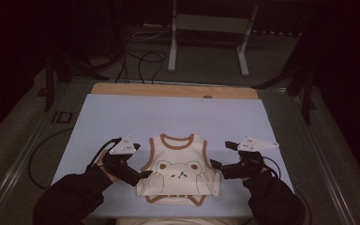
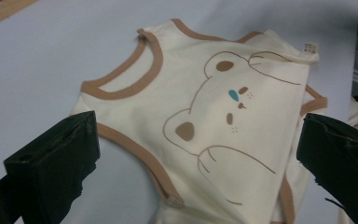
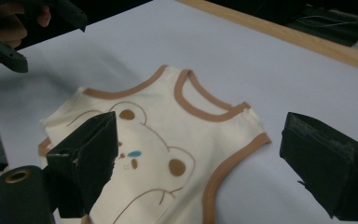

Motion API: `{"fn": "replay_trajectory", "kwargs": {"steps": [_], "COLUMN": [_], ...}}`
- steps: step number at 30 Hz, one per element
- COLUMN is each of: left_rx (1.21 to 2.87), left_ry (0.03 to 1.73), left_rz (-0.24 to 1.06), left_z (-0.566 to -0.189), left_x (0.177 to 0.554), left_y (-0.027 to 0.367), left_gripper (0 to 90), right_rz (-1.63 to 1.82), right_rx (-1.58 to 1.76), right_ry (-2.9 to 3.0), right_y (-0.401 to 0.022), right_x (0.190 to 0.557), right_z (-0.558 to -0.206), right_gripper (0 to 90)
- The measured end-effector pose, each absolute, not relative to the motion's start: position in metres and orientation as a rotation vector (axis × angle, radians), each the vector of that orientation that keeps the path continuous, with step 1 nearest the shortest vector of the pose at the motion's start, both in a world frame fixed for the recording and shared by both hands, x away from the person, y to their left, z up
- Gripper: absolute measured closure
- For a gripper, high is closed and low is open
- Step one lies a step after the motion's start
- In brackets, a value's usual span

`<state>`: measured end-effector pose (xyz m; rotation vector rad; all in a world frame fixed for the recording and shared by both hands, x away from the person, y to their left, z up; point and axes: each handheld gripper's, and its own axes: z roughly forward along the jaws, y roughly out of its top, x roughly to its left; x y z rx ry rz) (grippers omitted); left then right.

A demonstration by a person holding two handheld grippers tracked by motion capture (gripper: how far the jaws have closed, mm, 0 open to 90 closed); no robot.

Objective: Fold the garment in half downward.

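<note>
My table (image 1: 122, 117), pale blue, carries a cream bear-print vest (image 1: 178, 171) near its front edge, hem folded under. Left tool (image 1: 143, 161) and right tool (image 1: 218, 154) flank it, both spread, gripping nothing. Only my left gripper view resolves the side label (image 2: 311, 47).

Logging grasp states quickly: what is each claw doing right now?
Left claw: open, jaws apart at the left side of the bear vest, holding nothing.
Right claw: open, beside the vest's right edge, holding nothing.
</note>
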<state>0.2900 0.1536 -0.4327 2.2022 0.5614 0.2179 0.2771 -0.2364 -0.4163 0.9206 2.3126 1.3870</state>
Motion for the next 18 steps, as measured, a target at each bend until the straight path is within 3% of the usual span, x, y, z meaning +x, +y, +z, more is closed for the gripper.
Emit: {"fn": "replay_trajectory", "kwargs": {"steps": [18], "left_rx": [2.209], "left_ry": [0.527], "left_rz": [0.211], "left_z": [-0.432], "left_x": [0.322], "left_y": [0.145], "left_gripper": [0.2], "right_rz": [1.337], "right_rx": [0.902], "right_ry": [2.345], "right_y": [-0.225], "right_x": [0.313], "right_z": [-0.414], "right_gripper": [12.4]}}
